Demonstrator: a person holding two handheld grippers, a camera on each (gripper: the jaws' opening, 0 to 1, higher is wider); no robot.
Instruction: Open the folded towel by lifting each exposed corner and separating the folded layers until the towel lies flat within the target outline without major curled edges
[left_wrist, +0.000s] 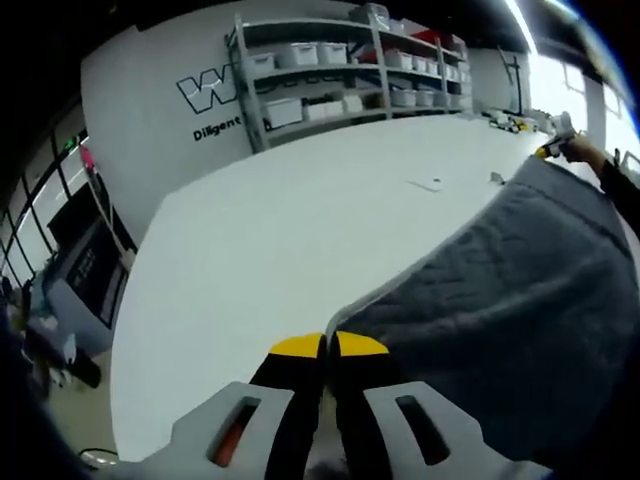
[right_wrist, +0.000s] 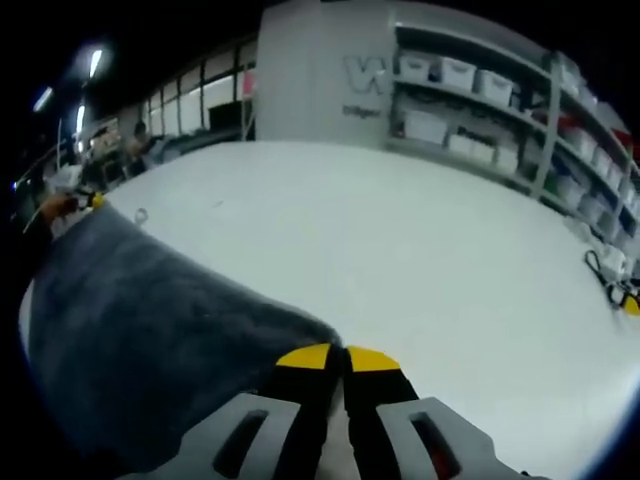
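Towel (left_wrist: 520, 290), grey and plush, hangs stretched between the two tools above the white desk (left_wrist: 300, 230). In the left gripper view, the left tool (left_wrist: 328, 345) has its yellow-tipped jaws pressed together on one corner of the towel; the cloth spreads away to the right and up toward the far right tool (left_wrist: 556, 140), small at the upper right edge with a hand behind it. In the right gripper view, the right tool (right_wrist: 337, 356) is likewise pinched shut on a towel corner, the grey cloth (right_wrist: 150, 320) running off to the left toward the distant left tool (right_wrist: 85, 202). Whether the towel's lower edge touches the desk cannot be told. Shelving with white bins (left_wrist: 340, 70) stands along the wall beyond the desk. A small black-and-yellow object (right_wrist: 618, 285) lies near the desk's right edge.
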